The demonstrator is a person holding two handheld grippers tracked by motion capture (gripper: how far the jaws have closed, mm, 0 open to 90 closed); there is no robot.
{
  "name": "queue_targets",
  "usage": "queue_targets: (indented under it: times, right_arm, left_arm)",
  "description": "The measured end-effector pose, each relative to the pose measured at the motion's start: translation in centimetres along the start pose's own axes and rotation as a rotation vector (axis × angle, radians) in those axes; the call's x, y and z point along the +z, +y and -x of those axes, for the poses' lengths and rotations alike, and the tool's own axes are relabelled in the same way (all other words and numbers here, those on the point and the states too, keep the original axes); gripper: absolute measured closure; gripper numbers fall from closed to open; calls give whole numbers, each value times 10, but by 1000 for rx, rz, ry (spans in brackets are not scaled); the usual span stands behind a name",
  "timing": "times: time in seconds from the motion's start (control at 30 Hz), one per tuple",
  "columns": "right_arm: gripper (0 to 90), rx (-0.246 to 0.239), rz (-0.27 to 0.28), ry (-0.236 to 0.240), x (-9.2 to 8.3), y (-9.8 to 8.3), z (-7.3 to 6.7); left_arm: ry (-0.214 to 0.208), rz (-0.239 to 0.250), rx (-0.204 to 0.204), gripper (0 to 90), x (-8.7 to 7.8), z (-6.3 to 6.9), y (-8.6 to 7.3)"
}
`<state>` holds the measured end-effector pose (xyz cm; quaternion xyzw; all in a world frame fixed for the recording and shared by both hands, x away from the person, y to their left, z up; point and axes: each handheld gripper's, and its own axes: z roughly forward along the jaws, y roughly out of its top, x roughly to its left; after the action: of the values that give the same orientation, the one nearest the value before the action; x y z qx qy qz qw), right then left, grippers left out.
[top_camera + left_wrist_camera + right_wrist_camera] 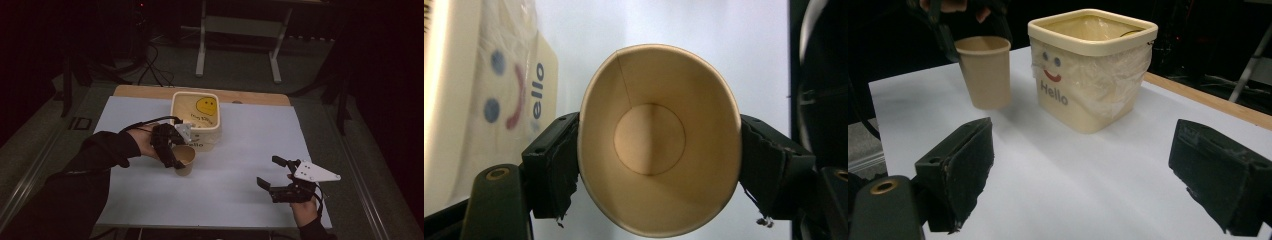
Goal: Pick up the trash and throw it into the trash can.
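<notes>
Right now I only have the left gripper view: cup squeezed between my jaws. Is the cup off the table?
Observer: In the right gripper view the paper cup stands upright beside the bin, its base at or just above the white sheet; I can't tell which.
Operator: What's that "ello" thing on my left?
Observer: A cream square bin with a smiley and "Hello" on its side and a clear plastic liner folded over its rim.
Operator: Anything in it?
Observer: The high view shows a yellow smiley face on its bottom; past that I can't tell.
Operator: Where's the other gripper?
Observer: The right gripper is near the table's front right corner, jaws wide open, nothing between them.
</notes>
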<state>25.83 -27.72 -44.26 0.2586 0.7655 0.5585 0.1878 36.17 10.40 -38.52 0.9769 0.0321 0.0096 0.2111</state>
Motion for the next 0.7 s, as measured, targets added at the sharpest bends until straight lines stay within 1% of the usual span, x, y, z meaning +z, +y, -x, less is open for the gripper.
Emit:
queue_targets:
  times: [0.03, 0.07, 0.2, 0.27, 0.3, 0.33, 0.37, 0.43, 0.47, 0.53, 0.6, 0.7]
  right_arm:
    - [106, 2, 0, 0, 0, 0, 0]
    - [106, 2, 0, -1, 0, 0, 0]
    - [106, 3, 0, 1, 0, 0, 0]
    - [106, 3, -1, 0, 0, 0, 0]
    - [106, 4, -1, 3, 0, 0, 0]
    - [106, 3, -1, 1, 0, 0, 0]
    - [106, 3, -2, 2, 0, 0, 0]
    - [106, 4, -2, 2, 0, 0, 1]
    - [106, 6, -3, 3, 1, -1, 1]
    - [106, 8, -5, 4, 1, -1, 1]
    - [106, 8, -5, 5, 1, -1, 1]
    - [106, 8, -4, 4, 1, -1, 1]
  left_arm:
    - [-8, 3, 0, 252, -4, 0, 2]
    - [-4, 8, 3, 252, -7, 0, 3]
    - [-10, 12, 10, 252, -20, 0, 9]
    - [-5, 17, 12, 253, -27, -1, 12]
    - [-11, 20, 11, 253, -31, -2, 13]
    - [-3, 19, 18, 253, -33, -3, 13]
    - [-6, 20, 15, 253, -37, -4, 14]
    - [6, 19, 13, 254, -42, -5, 16]
    - [-1, 21, 11, 254, -45, -6, 17]
    - [12, 21, 10, 254, -51, -8, 20]
    - [10, 24, 12, 254, -54, -9, 21]
    - [22, 36, 9, 254, -66, -15, 28]
